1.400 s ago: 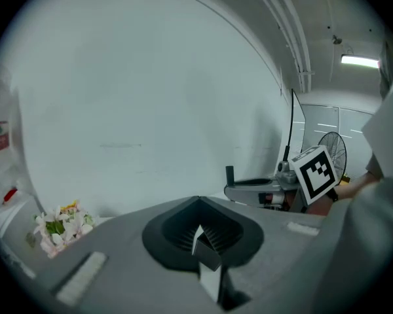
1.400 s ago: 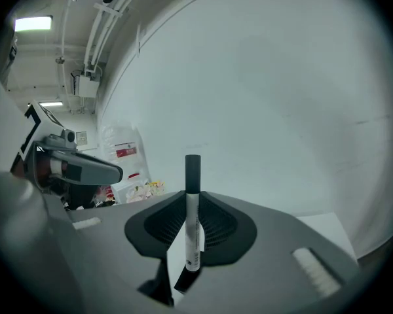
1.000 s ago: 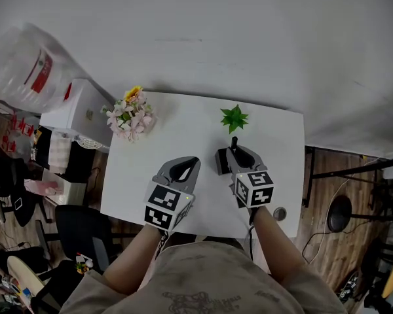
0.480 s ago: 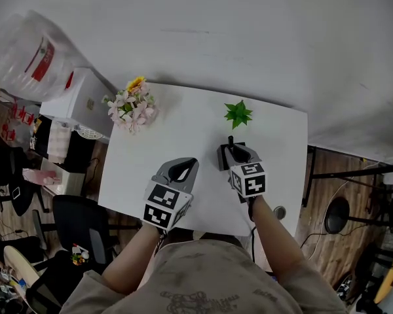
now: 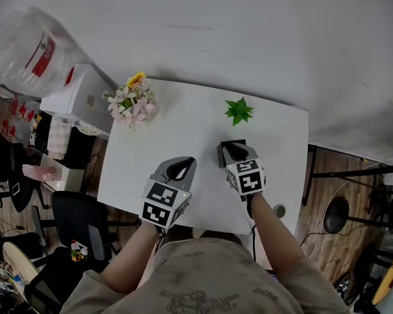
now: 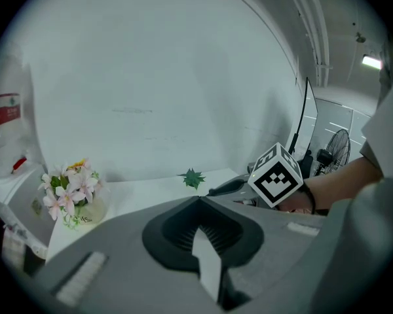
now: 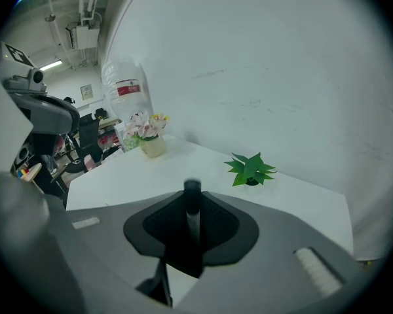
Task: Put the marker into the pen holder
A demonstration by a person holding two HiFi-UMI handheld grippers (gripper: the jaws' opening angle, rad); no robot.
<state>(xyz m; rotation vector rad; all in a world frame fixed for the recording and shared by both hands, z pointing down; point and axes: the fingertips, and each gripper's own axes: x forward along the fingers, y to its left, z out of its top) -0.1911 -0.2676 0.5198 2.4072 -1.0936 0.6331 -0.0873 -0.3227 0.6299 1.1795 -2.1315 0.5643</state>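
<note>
My right gripper [image 5: 233,152] is shut on a black marker [image 7: 192,205], which stands upright between its jaws. In the head view the jaws sit right over a small black pen holder [image 5: 221,156] on the white table [image 5: 183,129], and the marker itself is hidden there. In the right gripper view the marker's lower end runs down into a dark shape under the jaws. My left gripper [image 5: 182,165] hovers over the table's near part, shut with nothing in it, to the left of the holder.
A vase of pink flowers [image 5: 133,103] stands at the table's far left corner. A small green plant [image 5: 238,110] stands at the far right, just beyond the holder. A large water bottle [image 5: 33,57] and a white cabinet [image 5: 78,97] are left of the table.
The marker tip that stuck out beyond the right jaws a second ago no longer shows in the head view. The right gripper has drawn slightly closer over the holder. The left gripper has barely moved.
</note>
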